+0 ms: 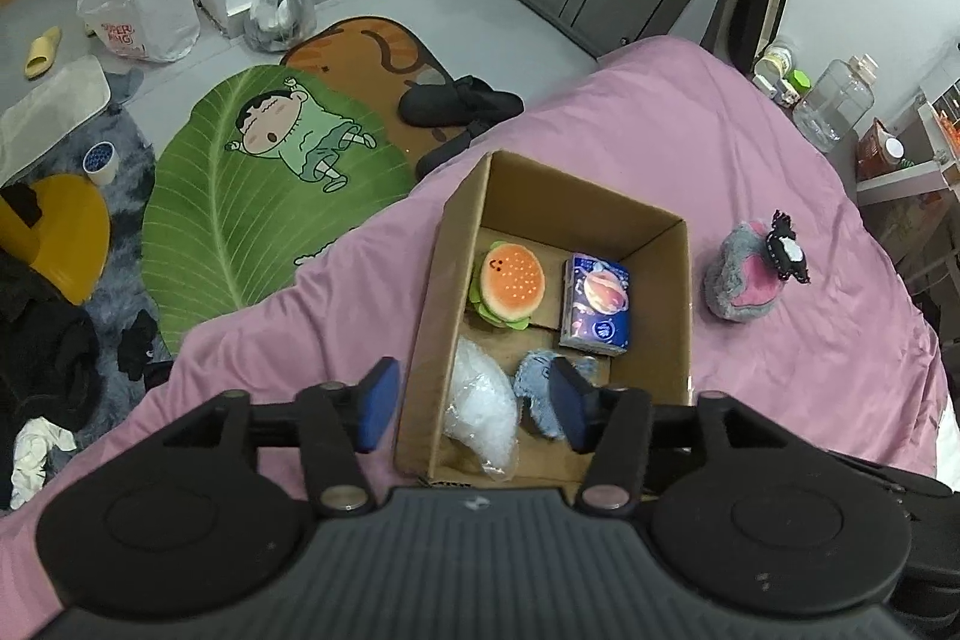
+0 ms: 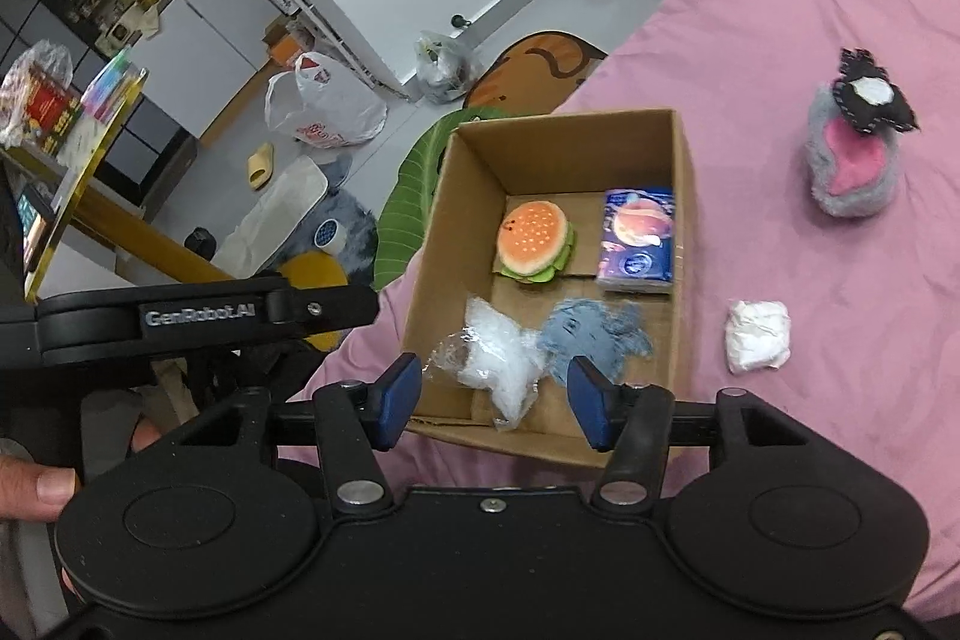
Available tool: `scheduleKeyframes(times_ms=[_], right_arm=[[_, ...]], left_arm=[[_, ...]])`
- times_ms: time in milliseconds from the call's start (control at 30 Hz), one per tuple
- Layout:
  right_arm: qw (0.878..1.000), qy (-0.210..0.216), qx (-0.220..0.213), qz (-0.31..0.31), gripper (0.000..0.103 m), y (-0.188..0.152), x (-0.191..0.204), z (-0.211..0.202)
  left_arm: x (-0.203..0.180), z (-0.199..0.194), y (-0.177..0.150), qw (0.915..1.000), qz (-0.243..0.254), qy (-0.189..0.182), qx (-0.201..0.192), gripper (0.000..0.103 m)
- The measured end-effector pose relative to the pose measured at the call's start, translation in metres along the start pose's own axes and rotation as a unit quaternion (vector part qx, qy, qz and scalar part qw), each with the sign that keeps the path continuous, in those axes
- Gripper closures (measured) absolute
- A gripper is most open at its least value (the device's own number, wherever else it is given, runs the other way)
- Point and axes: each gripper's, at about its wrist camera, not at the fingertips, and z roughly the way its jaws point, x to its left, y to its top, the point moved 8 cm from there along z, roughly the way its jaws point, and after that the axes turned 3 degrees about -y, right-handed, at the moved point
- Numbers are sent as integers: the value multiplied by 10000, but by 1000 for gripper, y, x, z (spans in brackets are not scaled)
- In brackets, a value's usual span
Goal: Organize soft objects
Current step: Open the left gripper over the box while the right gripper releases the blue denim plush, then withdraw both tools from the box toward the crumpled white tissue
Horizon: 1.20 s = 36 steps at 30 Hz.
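Note:
An open cardboard box [image 1: 456,244] sits on the pink bed. Inside lie a burger plush [image 1: 510,286], a blue tissue pack [image 1: 597,304], a clear plastic bag [image 1: 483,406] and a blue fuzzy cloth [image 1: 537,391]. My left gripper [image 1: 477,400] hovers open over the box's near left wall, nothing pressed between its pads. My right gripper [image 2: 493,391] stands open above the box's near edge, with the plastic bag [image 2: 498,367] lying below between its fingers, untouched. Outside the box [image 2: 681,220] lie a white wad [image 2: 756,337] and a grey and pink plush [image 2: 852,172].
The bed's edge runs left of the box, with a green leaf rug [image 1: 252,196], dark clothes [image 1: 462,103] and bags on the floor below. A nightstand with bottles [image 1: 834,106] stands at the far right. A person's hand [image 2: 42,484] holds the left gripper's black housing [image 2: 210,316].

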Motion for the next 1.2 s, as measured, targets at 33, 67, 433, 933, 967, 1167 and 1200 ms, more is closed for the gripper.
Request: scheduleKeyframes(times_ms=[33, 67, 433, 933, 967, 1167, 1200], right_arm=[[10000, -24, -26, -16, 49, 0, -3, -4], [10000, -39, -40, -10, 49, 1, -5, -7], [9993, -167, -342, 11, 40, 8, -29, -39], [9979, -52, -638, -56, 15, 16, -55, -70], [9978, -38, -653, -50, 13, 15, -57, -71], [9975, 3, -703, 78, 9, 17, -75, -77], [9974, 0, -707, 114, 9, 17, -79, -78]], left_arm=[[-1, -1, 0, 10000, 0, -7, -19, 40], [-2, -2, 0, 10000, -4, 3, -33, 38], [-12, -14, -4, 9998, 9, 162, -84, 26], [-46, -28, -10, 9993, 153, 225, -245, 19], [-48, -28, -10, 9993, 163, 222, -245, 19], [-66, -28, -11, 9989, 283, 245, -270, 19], [-70, -27, -11, 9988, 312, 244, -274, 19]])
